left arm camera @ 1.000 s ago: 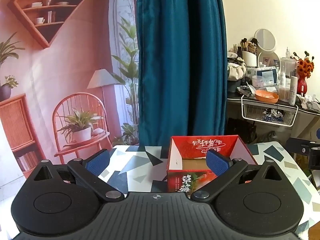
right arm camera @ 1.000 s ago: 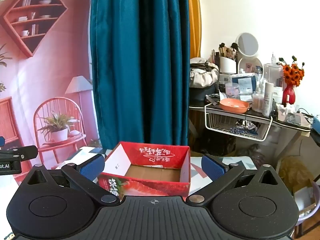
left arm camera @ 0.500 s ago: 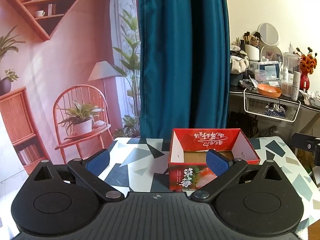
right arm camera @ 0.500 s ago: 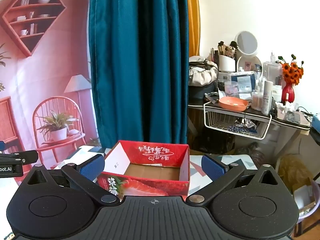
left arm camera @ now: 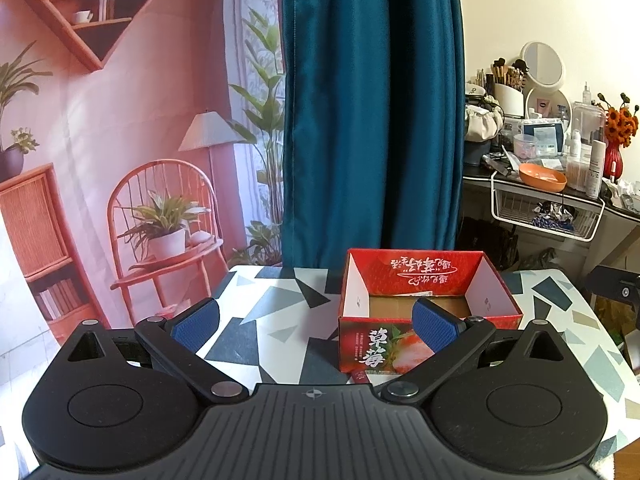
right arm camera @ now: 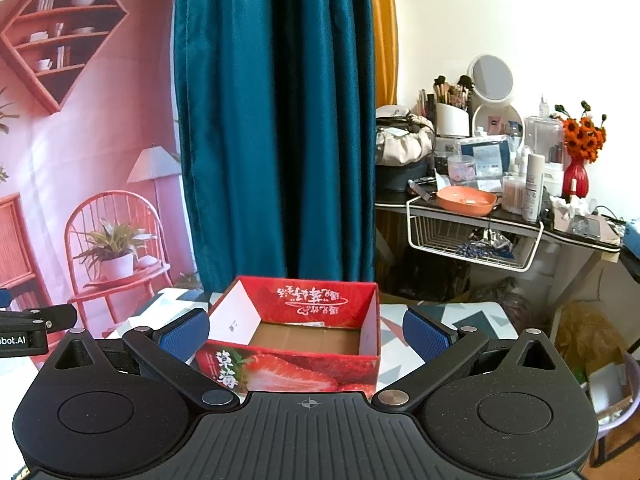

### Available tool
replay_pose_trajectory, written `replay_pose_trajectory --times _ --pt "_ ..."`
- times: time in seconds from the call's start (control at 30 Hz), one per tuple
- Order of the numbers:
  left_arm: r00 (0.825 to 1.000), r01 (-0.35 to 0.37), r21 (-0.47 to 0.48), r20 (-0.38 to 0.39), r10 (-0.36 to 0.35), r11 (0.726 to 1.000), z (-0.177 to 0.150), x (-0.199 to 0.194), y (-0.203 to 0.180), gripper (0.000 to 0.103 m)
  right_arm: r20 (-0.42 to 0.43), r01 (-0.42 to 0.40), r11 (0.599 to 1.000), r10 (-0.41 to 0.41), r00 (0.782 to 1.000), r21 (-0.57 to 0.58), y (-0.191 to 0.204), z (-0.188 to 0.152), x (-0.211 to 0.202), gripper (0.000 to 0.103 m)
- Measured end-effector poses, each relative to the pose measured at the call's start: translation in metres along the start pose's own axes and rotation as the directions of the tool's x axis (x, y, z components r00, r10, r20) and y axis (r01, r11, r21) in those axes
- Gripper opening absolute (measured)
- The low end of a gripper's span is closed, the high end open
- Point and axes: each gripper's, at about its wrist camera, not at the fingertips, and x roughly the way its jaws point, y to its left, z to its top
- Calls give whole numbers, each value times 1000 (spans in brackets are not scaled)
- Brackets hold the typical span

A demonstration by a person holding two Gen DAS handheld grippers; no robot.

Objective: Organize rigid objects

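1. Left gripper (left arm camera: 316, 320): wide, empty; the box (left arm camera: 428, 316) stands ahead to its right on the surface (left arm camera: 280, 320).
2. Right gripper (right arm camera: 306, 334): wide, empty, box directly ahead, top open, presumably to receive items.

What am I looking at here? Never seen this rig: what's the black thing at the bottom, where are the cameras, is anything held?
There is no robot arm. A person holds one two-finger tool in each hand, and each tool carries a fisheye camera looking forward along its fingers. The black ribbed body filling the bottom of each picture is the tool itself.

The left wrist view shows the left tool with its blue-padded fingers spread wide and nothing between them. The right wrist view shows the right tool, also open and empty.

Both look at an open red cardboard box printed with strawberries, standing on a white table patterned with grey and blue triangles. What shows of its brown floor is bare. A small dark red object lies at the box's front edge; I cannot tell what it is.
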Motion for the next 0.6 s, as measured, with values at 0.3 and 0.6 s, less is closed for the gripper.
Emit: replay_pose_trajectory --times 0.3,0.6 --pt "1000 -1 -8 -11 1 1000 2 1 -1 103 -13 -3 1000 4 1000 20 0 -4 1 103" --pt "1000 -4 -13 -15 4 1000 3 1 -2 103 -24 -9 1000 10 1000 21 2 -3 3 103"
